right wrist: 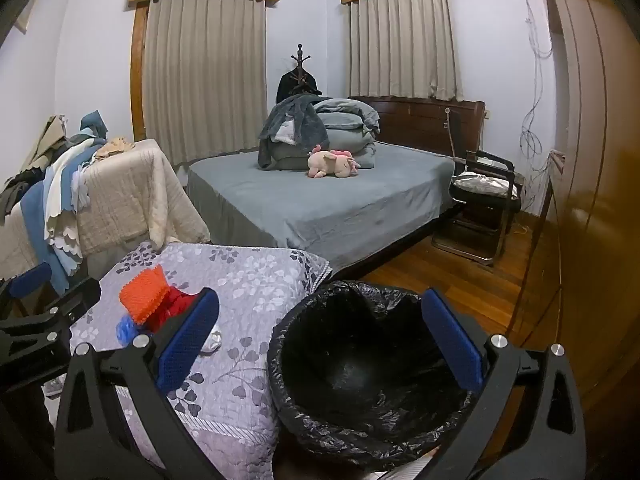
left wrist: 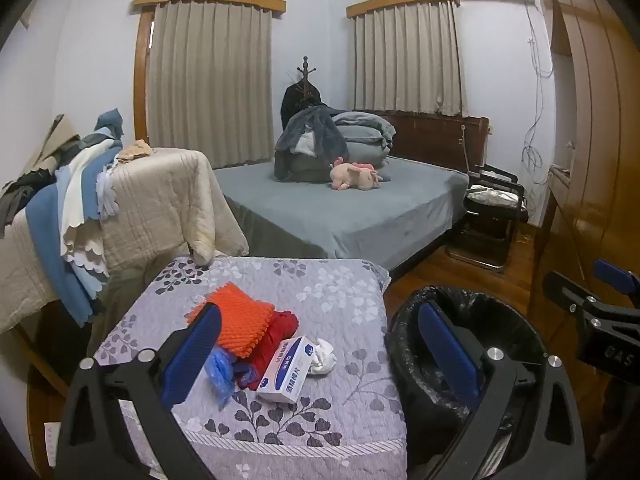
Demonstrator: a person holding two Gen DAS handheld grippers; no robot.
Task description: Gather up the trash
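Note:
A small table with a grey leaf-print quilt (left wrist: 320, 292) holds a white box with blue print (left wrist: 286, 368), a crumpled white tissue (left wrist: 324, 356), a blue plastic scrap (left wrist: 220, 376), an orange bumpy cloth (left wrist: 236, 320) and a red cloth (left wrist: 276, 336). A bin lined with a black bag (right wrist: 360, 364) stands to the table's right. My left gripper (left wrist: 320, 348) is open and empty above the table's near edge. My right gripper (right wrist: 320, 340) is open and empty over the bin's near rim. The tissue (right wrist: 212, 340) peeks from behind my right gripper's left finger.
A bed with a grey sheet (left wrist: 340, 204) holds folded bedding and a pink plush toy (left wrist: 354, 176). Blankets drape over furniture at the left (left wrist: 152, 200). A black chair (left wrist: 492, 216) stands by the bed. A wooden wardrobe (right wrist: 592, 200) lines the right. The floor is wood.

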